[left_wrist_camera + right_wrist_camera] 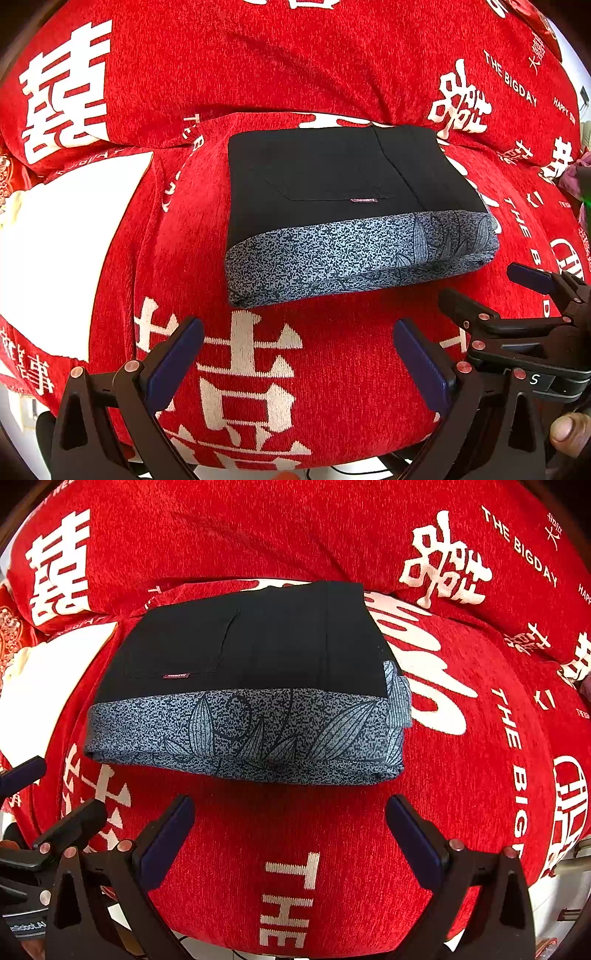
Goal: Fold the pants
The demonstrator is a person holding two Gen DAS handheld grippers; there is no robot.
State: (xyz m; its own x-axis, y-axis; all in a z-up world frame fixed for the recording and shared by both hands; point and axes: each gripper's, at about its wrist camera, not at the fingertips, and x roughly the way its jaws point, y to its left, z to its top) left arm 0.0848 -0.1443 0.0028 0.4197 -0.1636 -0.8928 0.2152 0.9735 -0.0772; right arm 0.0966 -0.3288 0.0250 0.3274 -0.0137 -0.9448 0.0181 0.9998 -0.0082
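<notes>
The pants (332, 192) lie folded into a compact rectangle on the red sofa seat (332, 350). They are black with a blue-grey speckled leaf-print band along the near edge and a small red label. They also show in the right wrist view (251, 679). My left gripper (299, 354) is open and empty, just in front of the pants. My right gripper (290, 830) is open and empty, also just in front of them. The right gripper shows at the right edge of the left wrist view (495, 291), and the left gripper at the left edge of the right wrist view (51, 794).
The sofa cover is red with white characters and lettering; its backrest (258, 528) rises behind the pants. A white patch of the cover (62, 251) lies to the left. A purple cloth (572, 173) sits at the far right. The seat's front edge is below the grippers.
</notes>
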